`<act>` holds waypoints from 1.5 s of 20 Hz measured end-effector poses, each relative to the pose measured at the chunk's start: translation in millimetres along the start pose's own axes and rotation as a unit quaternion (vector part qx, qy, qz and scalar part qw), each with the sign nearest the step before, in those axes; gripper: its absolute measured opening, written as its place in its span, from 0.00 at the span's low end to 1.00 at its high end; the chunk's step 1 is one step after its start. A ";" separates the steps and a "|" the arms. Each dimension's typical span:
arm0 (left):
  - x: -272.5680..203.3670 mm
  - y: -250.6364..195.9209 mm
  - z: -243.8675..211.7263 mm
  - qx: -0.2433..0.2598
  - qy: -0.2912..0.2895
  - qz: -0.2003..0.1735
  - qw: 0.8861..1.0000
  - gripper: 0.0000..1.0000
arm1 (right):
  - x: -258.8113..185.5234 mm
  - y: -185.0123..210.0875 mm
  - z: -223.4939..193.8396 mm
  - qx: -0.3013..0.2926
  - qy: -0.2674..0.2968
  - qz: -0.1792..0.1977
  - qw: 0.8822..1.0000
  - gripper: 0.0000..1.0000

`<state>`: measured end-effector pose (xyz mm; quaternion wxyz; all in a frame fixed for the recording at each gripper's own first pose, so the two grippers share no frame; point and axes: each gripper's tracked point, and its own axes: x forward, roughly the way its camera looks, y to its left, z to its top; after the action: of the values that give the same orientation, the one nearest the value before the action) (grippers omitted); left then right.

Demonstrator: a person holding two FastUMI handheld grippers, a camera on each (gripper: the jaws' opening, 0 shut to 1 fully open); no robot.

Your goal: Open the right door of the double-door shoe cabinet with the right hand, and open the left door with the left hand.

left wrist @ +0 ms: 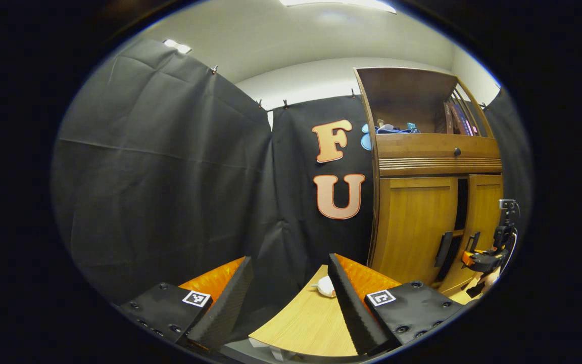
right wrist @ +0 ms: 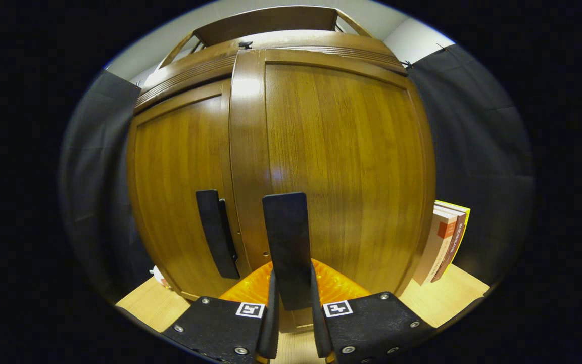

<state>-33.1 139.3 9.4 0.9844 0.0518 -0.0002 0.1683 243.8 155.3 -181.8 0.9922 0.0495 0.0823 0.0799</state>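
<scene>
At the front of the brown wooden double-door shoe cabinet [right wrist: 291, 151], the right gripper [right wrist: 293, 313] is pinching the flat black bar handle [right wrist: 287, 247] of the right door [right wrist: 341, 167], already standing slightly ajar; this rigid, glossy, hinged panel is looking light, best gripped by that handle. Left of the cabinet, the left gripper [left wrist: 288, 298] is hanging spread and empty, well apart from the left door [left wrist: 415, 227], while upright paperback books [right wrist: 445, 242] are standing just beside the cabinet's right side, possibly limiting the swing.

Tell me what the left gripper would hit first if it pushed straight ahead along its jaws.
Most likely the black cloth wall, past the table's far edge. The left gripper points left of the shoe cabinet, jaws open, though depth is hard to judge.
</scene>
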 end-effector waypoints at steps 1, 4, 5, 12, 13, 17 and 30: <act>0.2 -0.9 -0.3 -0.001 0.001 -0.003 1.000 0.93 | -8.5 -3.7 0.1 0.003 0.003 0.003 1.000 0.28; 8.5 -11.4 -1.3 -0.003 0.000 -0.015 1.000 0.96 | -30.7 -13.9 -2.3 0.010 0.008 0.009 1.000 0.28; 9.3 -16.2 -2.0 -0.004 0.000 -0.020 1.000 0.96 | -36.6 -17.9 -1.8 0.011 0.010 0.007 1.000 0.28; 11.8 -51.3 -4.2 0.001 0.001 -0.056 0.998 0.93 | -82.1 -48.6 -3.8 0.009 0.012 -0.019 1.000 0.27; 12.6 -58.0 -5.1 0.000 0.003 -0.065 0.998 0.93 | -86.8 -55.1 -3.8 0.009 0.012 -0.024 1.000 0.20; 21.4 -84.8 -10.7 -0.007 0.008 -0.091 0.996 0.93 | -106.6 -76.5 -0.3 -0.001 0.013 -0.049 0.999 0.23; 30.4 -193.7 -39.6 -0.008 0.023 -0.180 0.983 0.93 | -155.1 -163.1 1.9 -0.008 0.017 -0.118 0.993 0.12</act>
<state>59.1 -28.2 -49.1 0.9987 0.0395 0.0306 -0.0103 117.6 -30.9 -174.0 0.9935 0.0304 0.1035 -0.0360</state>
